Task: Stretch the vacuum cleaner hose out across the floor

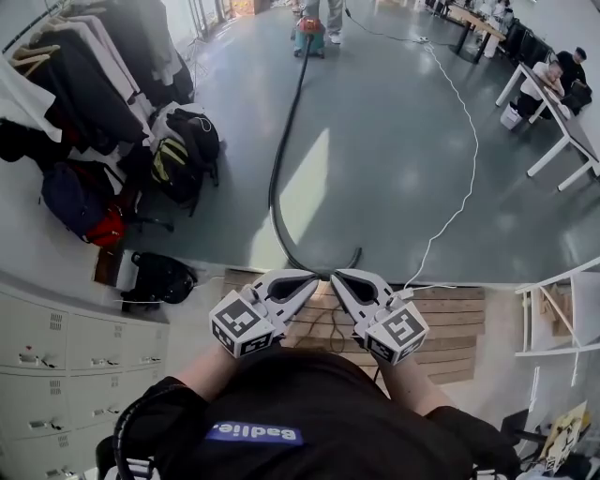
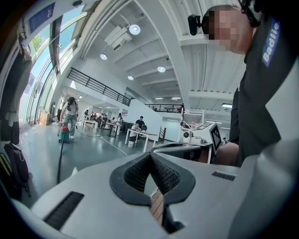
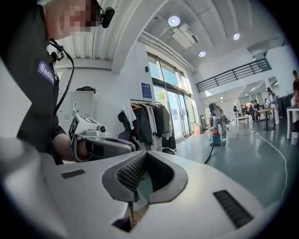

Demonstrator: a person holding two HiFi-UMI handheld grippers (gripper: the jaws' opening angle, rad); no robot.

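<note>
The black vacuum hose (image 1: 274, 178) runs from the red-and-teal vacuum cleaner (image 1: 309, 36) at the far end of the grey floor toward me. Its near end curls to the right just ahead of the wooden pallet (image 1: 450, 319). Both grippers are held close to my chest above the pallet, their tips almost touching each other. My left gripper (image 1: 312, 278) is shut with nothing in it, and my right gripper (image 1: 336, 277) is shut and empty too. Neither touches the hose. The left gripper view shows the vacuum cleaner (image 2: 64, 134) and hose (image 2: 59, 158) far off; the right gripper view shows the vacuum cleaner (image 3: 215, 137) as well.
A person (image 1: 323, 9) stands by the vacuum cleaner. A white cable (image 1: 466, 159) snakes across the floor on the right. Bags (image 1: 183, 150) and a clothes rack (image 1: 75, 66) line the left side, with lockers (image 1: 66, 356) nearer. Tables with seated people (image 1: 553, 103) stand at the far right.
</note>
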